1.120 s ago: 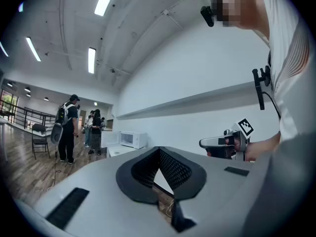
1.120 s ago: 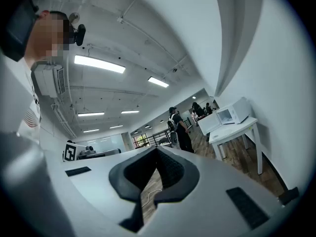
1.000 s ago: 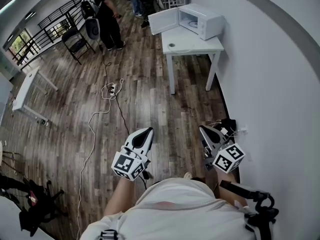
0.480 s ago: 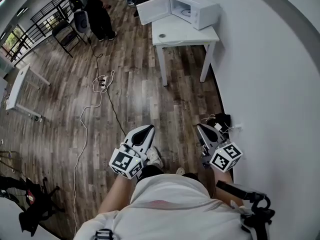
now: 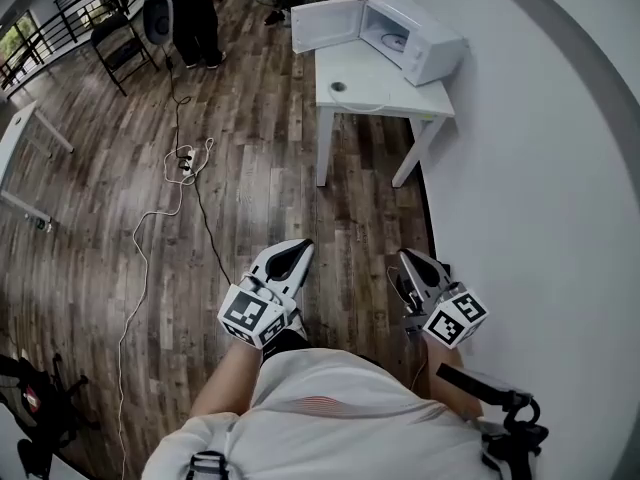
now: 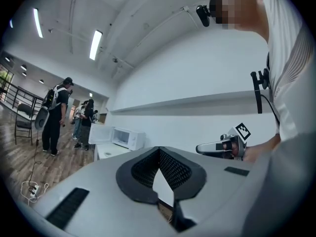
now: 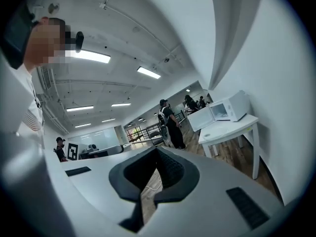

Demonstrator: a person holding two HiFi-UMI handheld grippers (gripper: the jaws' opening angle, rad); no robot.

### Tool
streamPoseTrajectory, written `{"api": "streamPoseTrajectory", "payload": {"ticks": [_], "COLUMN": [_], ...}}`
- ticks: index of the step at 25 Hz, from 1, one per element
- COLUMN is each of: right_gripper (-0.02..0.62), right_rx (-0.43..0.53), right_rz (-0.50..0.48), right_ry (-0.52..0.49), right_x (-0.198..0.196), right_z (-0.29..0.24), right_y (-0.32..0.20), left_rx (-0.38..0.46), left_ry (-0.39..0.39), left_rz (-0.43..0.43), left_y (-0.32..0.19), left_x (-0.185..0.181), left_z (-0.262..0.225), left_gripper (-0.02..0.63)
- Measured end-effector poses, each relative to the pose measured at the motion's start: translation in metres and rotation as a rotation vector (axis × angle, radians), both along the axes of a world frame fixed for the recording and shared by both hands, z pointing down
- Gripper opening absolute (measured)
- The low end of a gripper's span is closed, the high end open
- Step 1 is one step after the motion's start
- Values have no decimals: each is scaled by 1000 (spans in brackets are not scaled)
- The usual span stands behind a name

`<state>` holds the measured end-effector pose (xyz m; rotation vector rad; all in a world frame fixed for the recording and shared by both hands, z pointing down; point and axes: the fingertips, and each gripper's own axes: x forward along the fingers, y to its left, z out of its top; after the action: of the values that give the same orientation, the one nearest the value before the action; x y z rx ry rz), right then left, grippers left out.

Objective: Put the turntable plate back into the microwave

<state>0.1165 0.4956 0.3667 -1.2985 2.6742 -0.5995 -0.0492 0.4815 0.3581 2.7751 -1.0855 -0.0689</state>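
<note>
Head view: microwave door open, 12 o'clock on tabletop; left gripper & right gripper jaws closed, empty.

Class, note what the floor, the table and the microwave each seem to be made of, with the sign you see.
The floor looks like wood or wood-look planks, matt brown: grain streaks and seams show. The table is smooth white, likely painted or laminated board; hard to tell. The microwave has a white, slightly glossy casing, probably painted metal or plastic.

No legible text, label, brand or number shows anywhere in view.
</note>
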Motion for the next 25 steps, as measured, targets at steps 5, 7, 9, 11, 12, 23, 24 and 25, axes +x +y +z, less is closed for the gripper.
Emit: {"api": "streamPoseTrajectory", "payload": {"ticks": [5,7,9,11,12,23,24,25], "right_gripper": [-2,-2,-2,-2,-2,-3,-2,-2], "right_rx": [17,8,0,0,-1,-13,-7,-1], "right_rz": [-35,-32,-28,-32,-35,-13,-13,-15], "right_ry": [-6,-5,-4,2,4,-46,-53,-59], "right_x": [-64,-82,-96,-107,-111,-110,-111,-110], "right_z": [-13,-13,-11,-11,-10,-1,-3,-5], "right_y": [-66,-90,-108,-124,-132,-219,-226,-235], "left_rx": [4,-3,-16,-30,-36,-47,-39,-30], "left_ry": [-1,8,11,0,-4,-14,-16,-18], "left_rz": [9,6,3,-8,-12,5,4,3], "left_y": [-67,-90,-110,-128,-136,-218,-225,-232], "left_x": [-55,-75,-91,-101,-103,-99,-100,-100], "left_z": [-2,-2,1,6,9,12,9,5], "left_gripper": [9,11,9,9,11,11,11,9]}}
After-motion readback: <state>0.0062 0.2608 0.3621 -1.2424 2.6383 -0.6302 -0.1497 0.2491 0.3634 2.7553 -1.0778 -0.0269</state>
